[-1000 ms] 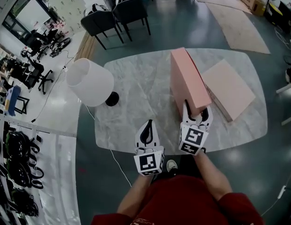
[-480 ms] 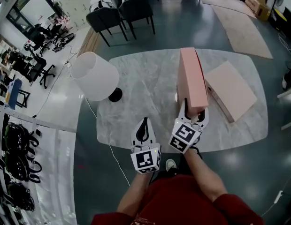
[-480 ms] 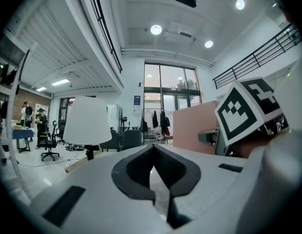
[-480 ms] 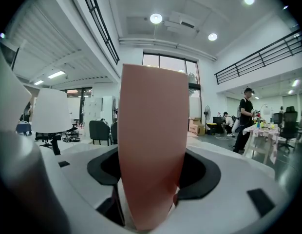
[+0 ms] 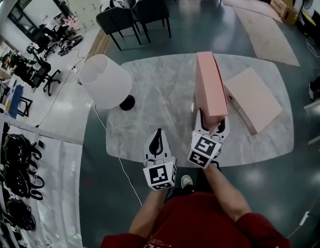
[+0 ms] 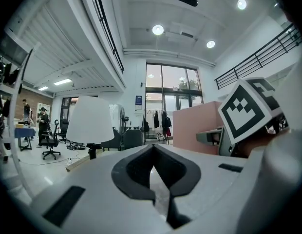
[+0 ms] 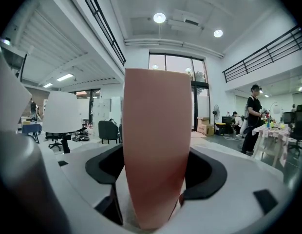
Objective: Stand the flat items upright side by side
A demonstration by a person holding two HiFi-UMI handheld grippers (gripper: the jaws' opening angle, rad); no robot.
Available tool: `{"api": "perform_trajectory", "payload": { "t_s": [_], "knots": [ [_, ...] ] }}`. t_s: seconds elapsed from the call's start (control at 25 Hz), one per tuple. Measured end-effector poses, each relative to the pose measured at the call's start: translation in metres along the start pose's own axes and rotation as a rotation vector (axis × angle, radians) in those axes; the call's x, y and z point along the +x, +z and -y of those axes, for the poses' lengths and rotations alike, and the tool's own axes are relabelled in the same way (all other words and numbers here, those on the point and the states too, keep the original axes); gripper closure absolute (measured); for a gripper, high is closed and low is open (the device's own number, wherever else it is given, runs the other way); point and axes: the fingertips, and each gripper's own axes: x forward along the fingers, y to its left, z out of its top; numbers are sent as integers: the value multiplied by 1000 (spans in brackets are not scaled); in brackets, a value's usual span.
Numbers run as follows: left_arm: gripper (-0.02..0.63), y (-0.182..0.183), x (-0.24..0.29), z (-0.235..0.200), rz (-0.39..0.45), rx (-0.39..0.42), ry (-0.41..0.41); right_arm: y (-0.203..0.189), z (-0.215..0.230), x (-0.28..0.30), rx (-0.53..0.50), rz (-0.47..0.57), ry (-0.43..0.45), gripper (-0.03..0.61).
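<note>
One upright box [image 5: 210,87], seemingly near table edge [image 5: 248,160]

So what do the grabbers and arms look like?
The left gripper and right gripper are white with black jaw pads, and each carries a cube of black-and-white square markers. The sleeves are dark red. The right gripper's jaws have just been opening, the pink box between them.
</note>
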Motion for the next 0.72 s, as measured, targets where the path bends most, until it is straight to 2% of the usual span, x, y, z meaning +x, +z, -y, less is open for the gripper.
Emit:
{"api": "perform_trajectory", "payload": {
  "t_s": [0.4, 0.72],
  "knots": [
    [607, 1, -3, 7, 10, 3, -26, -4, -9, -13, -66, 24, 132, 233],
    [607, 4, -8, 17, 21, -2, -56, -19, -5, -21, -53, -13, 230, 230]
  ]
}}
